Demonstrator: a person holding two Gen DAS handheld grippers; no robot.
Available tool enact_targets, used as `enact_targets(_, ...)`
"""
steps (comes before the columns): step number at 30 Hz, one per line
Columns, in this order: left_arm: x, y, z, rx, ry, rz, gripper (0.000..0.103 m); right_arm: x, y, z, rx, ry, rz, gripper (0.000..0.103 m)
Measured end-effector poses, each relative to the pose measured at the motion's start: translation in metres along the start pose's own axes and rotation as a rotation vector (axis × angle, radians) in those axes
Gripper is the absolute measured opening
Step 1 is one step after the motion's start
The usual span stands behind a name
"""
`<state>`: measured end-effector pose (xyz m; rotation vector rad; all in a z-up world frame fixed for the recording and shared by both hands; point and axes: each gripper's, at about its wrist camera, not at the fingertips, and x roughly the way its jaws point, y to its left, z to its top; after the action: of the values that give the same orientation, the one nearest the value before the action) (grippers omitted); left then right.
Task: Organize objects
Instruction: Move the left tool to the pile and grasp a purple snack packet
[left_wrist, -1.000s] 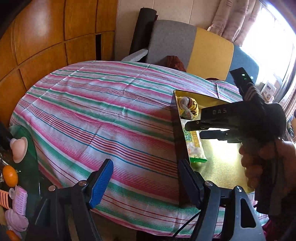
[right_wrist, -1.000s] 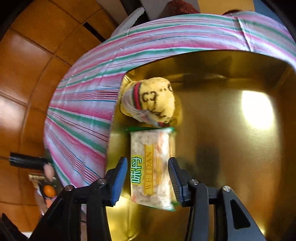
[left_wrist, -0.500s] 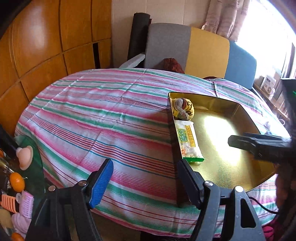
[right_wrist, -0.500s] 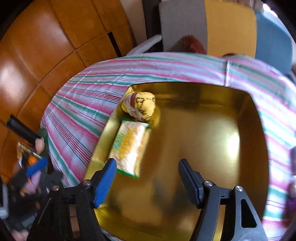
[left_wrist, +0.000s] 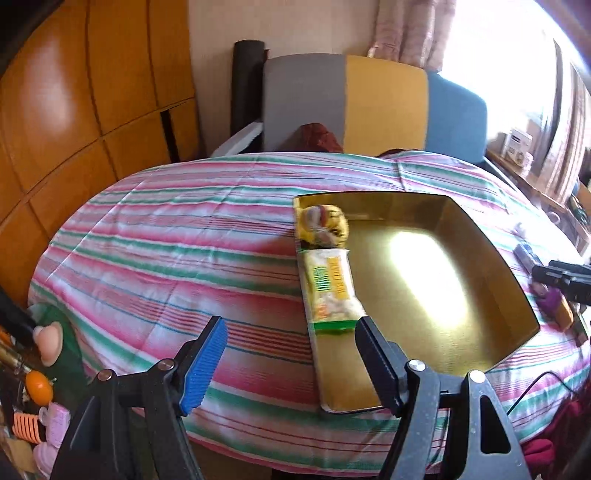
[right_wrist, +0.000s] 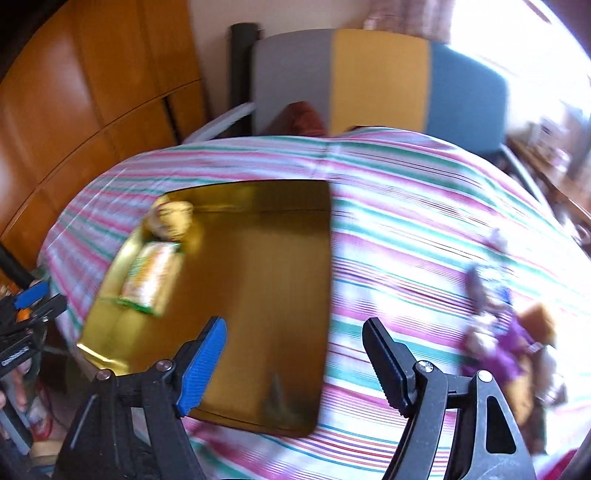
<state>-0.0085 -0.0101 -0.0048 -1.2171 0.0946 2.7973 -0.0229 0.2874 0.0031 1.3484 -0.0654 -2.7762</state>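
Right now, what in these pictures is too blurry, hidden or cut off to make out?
- Purple toy, right wrist view: motion blur; its shape is unreadable.
- Snack pack print, right wrist view: smeared.
- Right tool, left wrist view: cut off by the edge.
- Small toys bottom left, left wrist view: partly hidden by the left tool.

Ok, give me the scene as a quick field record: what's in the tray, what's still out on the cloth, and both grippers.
surface: table with striped cloth
tray: gold tray on the cloth
in tray: yellow plush toy in the far left corner; snack packet lying just in front of it, along the left wall
outside tray: purple toy on the cloth to the tray's right, blurred
left gripper: open, empty
right gripper: jaws have just been opening, nothing between them
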Motion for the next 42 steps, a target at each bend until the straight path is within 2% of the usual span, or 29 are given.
enact_targets(8,0.005,-0.043,0.013,0.069,0.033,-0.170,0.072,-0.039,-0.122,-0.024,0.250,-0.059,-0.204,0.079)
enact_targets(13,0.000,-0.089,0.023,0.169,0.020,-0.266,0.072,-0.062,-0.194,-0.046,0.454,-0.116,-0.292,0.082)
enact_targets(14,-0.001,-0.102,0.025,0.199,0.020,-0.287,0.072,-0.064,-0.205,-0.051,0.483,-0.123,-0.303,0.082)
enact_targets(17,-0.001,-0.137,0.028,0.271,0.041,-0.353,0.070,-0.066,-0.236,-0.067,0.650,-0.154,-0.234,0.083)
enact_targets(20,0.000,-0.175,0.028,0.335,0.076,-0.432,0.066,-0.076,-0.245,-0.071,0.697,-0.233,-0.223,0.083)
enact_targets(29,0.011,-0.291,0.022,0.481,0.136,-0.613,0.049,-0.081,-0.240,-0.075,0.700,-0.292,-0.164,0.087)
enact_targets(36,0.043,-0.366,0.004,0.600,0.166,-0.643,0.048,-0.084,-0.245,-0.079,0.723,-0.321,-0.126,0.087)
enact_targets(42,0.070,-0.402,-0.001,0.638,0.193,-0.637,0.049,-0.085,-0.248,-0.082,0.746,-0.339,-0.094,0.088)
